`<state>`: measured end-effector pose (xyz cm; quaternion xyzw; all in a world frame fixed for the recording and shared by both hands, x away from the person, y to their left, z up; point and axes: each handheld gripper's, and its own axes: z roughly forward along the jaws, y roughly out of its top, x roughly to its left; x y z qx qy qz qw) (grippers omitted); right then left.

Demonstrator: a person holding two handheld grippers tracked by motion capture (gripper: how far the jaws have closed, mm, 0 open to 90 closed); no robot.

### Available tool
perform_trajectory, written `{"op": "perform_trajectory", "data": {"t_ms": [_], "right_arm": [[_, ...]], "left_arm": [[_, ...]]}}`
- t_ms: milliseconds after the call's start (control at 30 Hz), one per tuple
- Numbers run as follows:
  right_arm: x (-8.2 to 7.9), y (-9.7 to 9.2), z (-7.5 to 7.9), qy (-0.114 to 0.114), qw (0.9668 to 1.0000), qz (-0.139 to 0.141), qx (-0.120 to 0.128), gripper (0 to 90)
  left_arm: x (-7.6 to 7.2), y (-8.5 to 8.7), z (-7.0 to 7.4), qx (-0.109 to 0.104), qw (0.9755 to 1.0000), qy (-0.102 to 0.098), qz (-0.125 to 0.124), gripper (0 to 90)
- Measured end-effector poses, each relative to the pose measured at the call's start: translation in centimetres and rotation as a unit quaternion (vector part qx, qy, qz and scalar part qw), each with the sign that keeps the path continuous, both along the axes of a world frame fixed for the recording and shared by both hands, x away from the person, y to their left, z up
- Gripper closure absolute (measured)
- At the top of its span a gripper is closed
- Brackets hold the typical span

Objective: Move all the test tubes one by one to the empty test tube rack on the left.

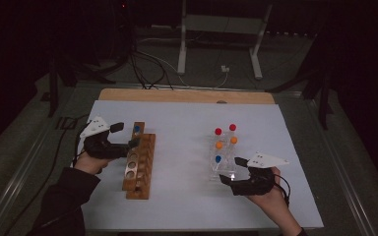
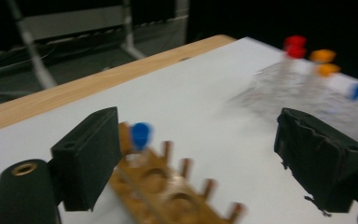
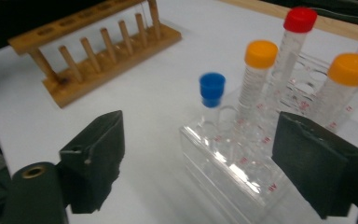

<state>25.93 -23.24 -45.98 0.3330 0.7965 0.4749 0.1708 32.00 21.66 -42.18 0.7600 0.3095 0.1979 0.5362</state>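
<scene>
A wooden tube rack (image 1: 139, 162) stands on the left of the white mat and holds one blue-capped tube (image 1: 137, 128) at its far end. My left gripper (image 1: 126, 135) hovers open beside that tube (image 2: 141, 135), its jaws wide apart with nothing between them. On the right a clear plastic rack (image 1: 220, 169) carries two red-capped (image 1: 218, 131), two orange-capped (image 1: 219, 145) and one blue-capped tube (image 1: 218, 159). My right gripper (image 1: 232, 170) is open at the clear rack's near end, facing the blue-capped tube (image 3: 212, 91) without touching it.
The white mat (image 1: 187, 123) lies on a wooden tabletop (image 1: 177, 95) whose far edge shows. Open mat separates the two racks. Cables and a metal stand (image 1: 221, 24) sit on the floor beyond the table.
</scene>
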Motion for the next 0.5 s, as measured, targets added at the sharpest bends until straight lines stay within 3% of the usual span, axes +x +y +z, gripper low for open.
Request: {"op": "perform_trajectory", "data": {"t_ms": [67, 133, 500], "right_arm": [[0.2, 0.1, -0.2, 0.005, 1.0000, -0.001, -0.006, 24.7], [0.4, 0.2, -0.4, 0.010, 0.9998, -0.003, -0.014, 31.0], [1.5, 1.3, -0.3, 0.031, 0.9989, -0.013, -0.032, 58.5]], "left_arm": [[-1.0, -0.2, 0.3, 0.000, 0.9998, 0.002, -0.018, 4.4], [-2.0, -0.5, 0.3, 0.004, 0.9994, 0.000, -0.033, 2.4], [-4.9, -1.2, -0.5, -0.003, 0.9966, 0.019, -0.080, 1.8]]}}
